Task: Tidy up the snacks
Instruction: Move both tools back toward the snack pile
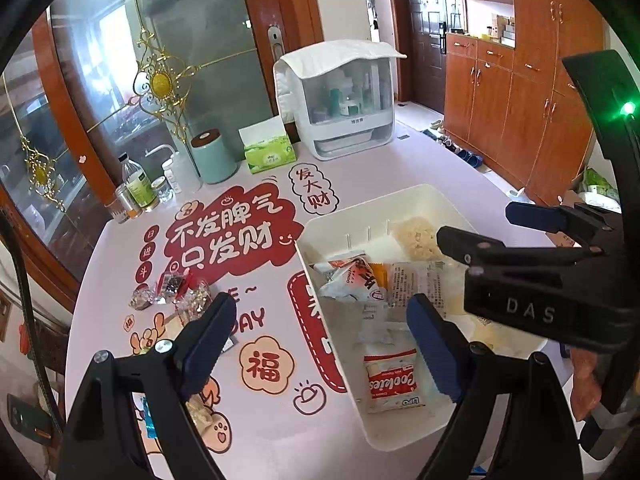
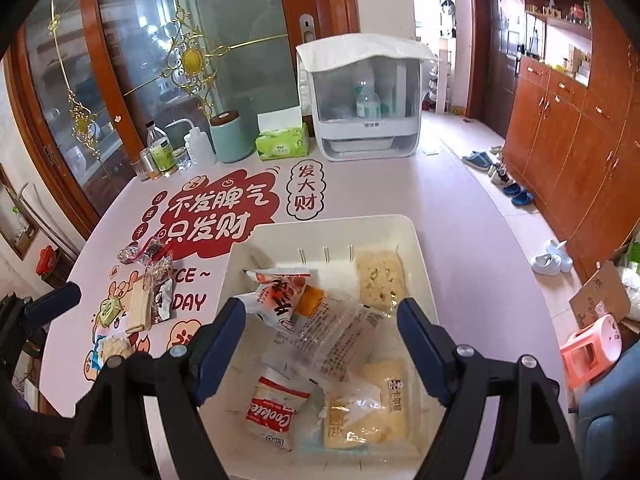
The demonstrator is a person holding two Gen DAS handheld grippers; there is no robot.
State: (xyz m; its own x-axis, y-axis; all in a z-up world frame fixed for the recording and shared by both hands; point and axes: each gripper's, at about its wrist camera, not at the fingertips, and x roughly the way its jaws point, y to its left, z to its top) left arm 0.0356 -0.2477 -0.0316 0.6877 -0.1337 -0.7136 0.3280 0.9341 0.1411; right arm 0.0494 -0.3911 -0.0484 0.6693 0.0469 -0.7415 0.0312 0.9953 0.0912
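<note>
- white bin [image 2: 404,227] on the tabletop [image 2: 460,216] already holds most snacks, cookies pack [image 2: 272,412] near its front.
- right hand-held gripper [image 2: 322,344] hangs over the bin, wide and empty.
- left hand-held gripper [image 1: 320,344] is also wide and empty, likely bound for the loose snacks [image 1: 172,296] beside the bin.

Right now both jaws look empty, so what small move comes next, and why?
Probably swing the left gripper left toward the loose snacks on the table. Its jaws stand open and empty, the white bin already holds several packets, and the right gripper hovers open above the bin.
</note>
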